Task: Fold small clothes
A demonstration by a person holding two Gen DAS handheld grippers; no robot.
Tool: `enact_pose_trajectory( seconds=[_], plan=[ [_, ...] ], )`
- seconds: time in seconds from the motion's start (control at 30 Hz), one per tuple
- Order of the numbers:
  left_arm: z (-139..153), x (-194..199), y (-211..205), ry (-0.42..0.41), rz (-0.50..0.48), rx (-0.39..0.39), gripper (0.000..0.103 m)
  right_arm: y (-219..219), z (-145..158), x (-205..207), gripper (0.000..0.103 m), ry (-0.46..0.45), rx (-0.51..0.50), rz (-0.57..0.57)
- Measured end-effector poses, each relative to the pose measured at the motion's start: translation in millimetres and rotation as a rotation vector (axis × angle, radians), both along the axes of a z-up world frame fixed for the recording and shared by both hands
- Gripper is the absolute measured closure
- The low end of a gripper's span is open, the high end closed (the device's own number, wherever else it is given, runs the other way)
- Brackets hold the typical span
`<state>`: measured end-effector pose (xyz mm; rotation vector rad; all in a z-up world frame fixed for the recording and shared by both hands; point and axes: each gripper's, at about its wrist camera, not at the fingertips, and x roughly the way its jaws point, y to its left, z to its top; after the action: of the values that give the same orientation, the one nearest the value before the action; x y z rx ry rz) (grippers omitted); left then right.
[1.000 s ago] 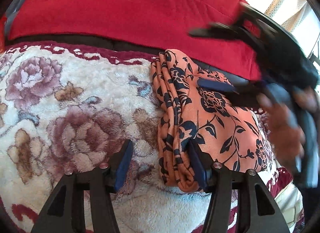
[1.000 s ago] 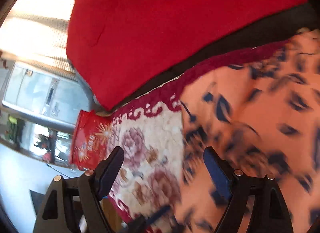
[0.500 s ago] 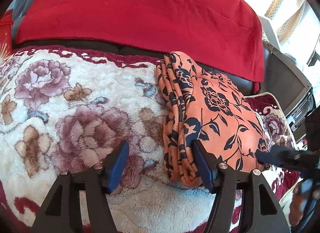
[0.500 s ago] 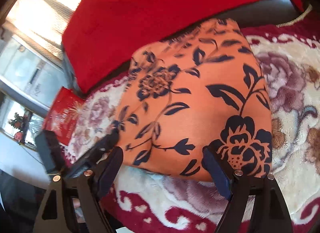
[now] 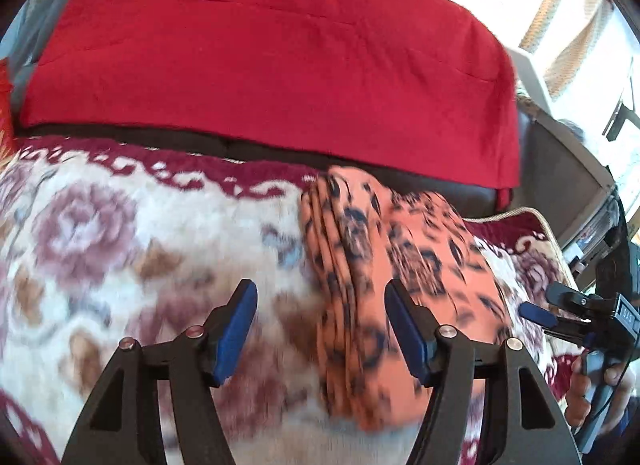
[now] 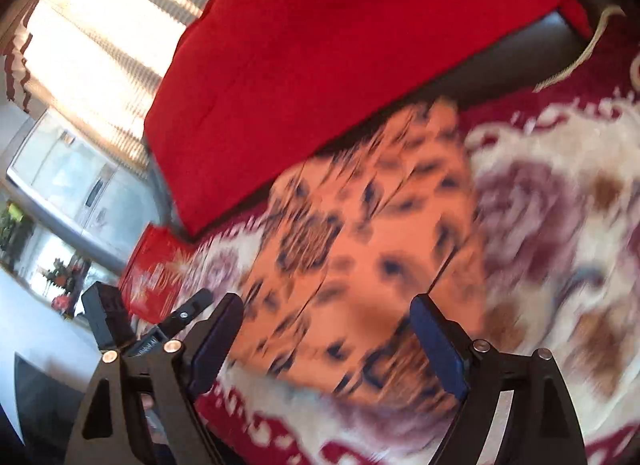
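Note:
A folded orange cloth with a dark floral print [image 5: 376, 265] lies on the floral fleece blanket [image 5: 120, 245]; it also shows in the right wrist view [image 6: 372, 241], blurred. My left gripper [image 5: 320, 329] is open and empty, hovering just short of the cloth's folded left edge. My right gripper [image 6: 332, 341] is open and empty above the cloth's near edge. The right gripper also shows at the right edge of the left wrist view [image 5: 560, 313], held in a hand beside the cloth. Both views are motion-blurred.
A red cushion cover [image 5: 260, 49] drapes the dark sofa back [image 5: 460, 185] behind the cloth. A red printed packet [image 6: 152, 277] lies at the blanket's far end. Bright windows with curtains [image 6: 92, 45] stand beyond.
Both grippers have pulled back from the folded cloth, staying open. The right gripper swung from over the cloth to its right side, then tilted. The cloth lies still.

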<state>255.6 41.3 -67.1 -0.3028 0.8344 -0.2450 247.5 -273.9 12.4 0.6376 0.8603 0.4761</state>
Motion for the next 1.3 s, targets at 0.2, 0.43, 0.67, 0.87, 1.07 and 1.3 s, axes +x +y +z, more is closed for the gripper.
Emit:
enact_pose_trajectory(
  seconds=[0.2,0.43,0.67,0.87,1.07,1.3],
  plan=[
    [-23.4,93.2,-23.6,0.148,-0.039,0.058,0.037,-33.0,-37.2,47.1,0.015,0.124,0.077,-0.041],
    [-60.1,154.3,-2.9,0.282,0.040,-0.097,0.035,-18.9,-49.9,10.0,0.015,0.089,0.040,0.029],
    [-56.4,142.9,6.8,0.296,0.101,-0.136,0.034,-26.2,-42.7,-34.7,0.015,0.039,0.020,0.009],
    [-13.7,54.2,7.3,0.157,0.074,-0.097,0.035,-39.9,-38.1,-89.1,0.015,0.001,0.086,-0.030],
    [-35.6,-16.3,0.1,0.184,0.081,-0.038,0.034,-35.8,-51.4,-153.9,0.015,0.011,0.183,-0.049],
    [3.7,-95.6,12.3,0.065,0.192,-0.014,0.034,-3.7,-39.0,-241.9,0.014,-0.081,0.064,-0.092]
  ],
)
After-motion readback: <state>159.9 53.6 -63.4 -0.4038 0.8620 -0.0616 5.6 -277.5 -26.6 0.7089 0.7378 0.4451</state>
